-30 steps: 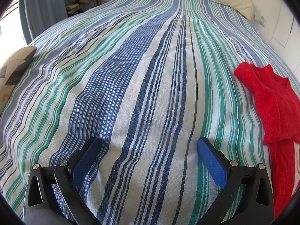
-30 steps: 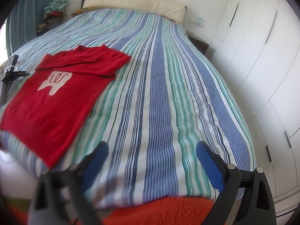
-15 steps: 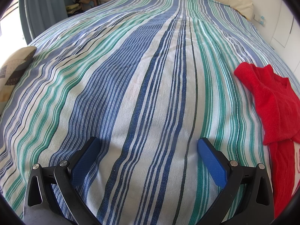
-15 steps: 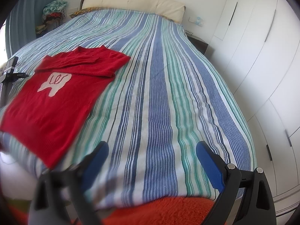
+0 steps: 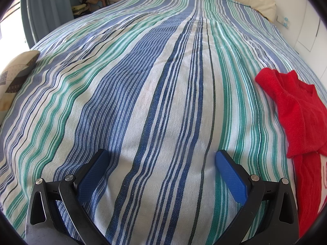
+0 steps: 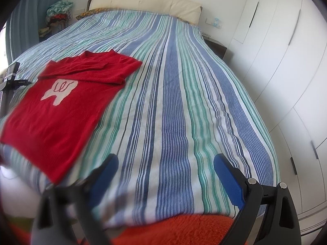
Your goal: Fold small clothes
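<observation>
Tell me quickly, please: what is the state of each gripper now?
Left gripper: open, holding nothing, above the bedspread.
Right gripper: open, holding nothing.

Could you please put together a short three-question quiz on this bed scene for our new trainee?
1. True or false: the right tool is shut on the red sweater.
2. Multiple choice: the sleeves of the sweater are A) spread out to the sides, B) folded across the chest above the white tooth picture, C) hanging off the bed.
3. Fill in: the sweater lies on a ______ bedspread.

Key: 1 false, both tools, left too, are open and hold nothing. 2 B. 3 striped.
</observation>
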